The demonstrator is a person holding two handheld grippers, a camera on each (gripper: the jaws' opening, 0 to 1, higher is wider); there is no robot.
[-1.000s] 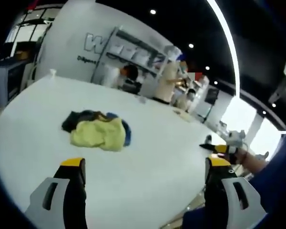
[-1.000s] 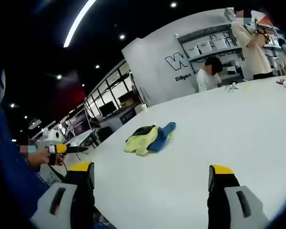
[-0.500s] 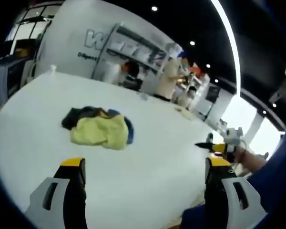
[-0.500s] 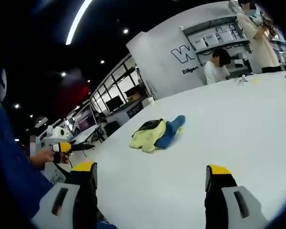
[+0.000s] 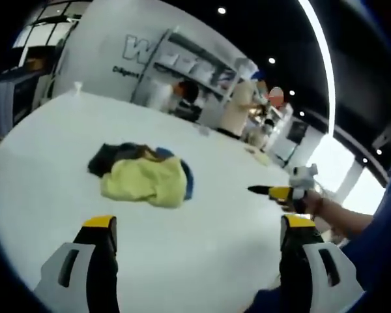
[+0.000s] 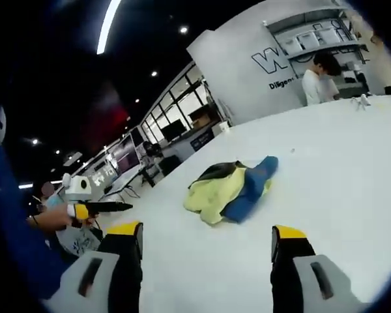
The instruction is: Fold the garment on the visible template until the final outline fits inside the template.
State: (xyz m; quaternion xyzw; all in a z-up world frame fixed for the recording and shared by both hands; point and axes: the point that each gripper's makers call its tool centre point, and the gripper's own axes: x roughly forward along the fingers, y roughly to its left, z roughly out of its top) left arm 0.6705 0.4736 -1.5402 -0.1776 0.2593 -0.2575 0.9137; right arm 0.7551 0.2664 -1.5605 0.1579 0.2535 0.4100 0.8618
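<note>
Garment point(image 5: 143, 176) crumpled on table point(image 5: 215, 222), ahead of both open grippers

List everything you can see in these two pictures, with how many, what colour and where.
Garment: one crumpled pile, yellow with blue and dark parts, on the table ahead of both grippers.
Table: one, white, wide and rounded, under the garment.
Shelves: one unit, pale, holding white boxes, against the far wall.
Wall lettering: dark letters on the white wall, beside the shelves.
People: a few, standing at the far side of the table near the shelves.
Ceiling lights: one long strip and several small spots, white, overhead.
Left gripper: one, black jaws with yellow tips, apart, above the near table edge.
Right gripper: one, same colours, jaws apart, near the table edge.
</note>
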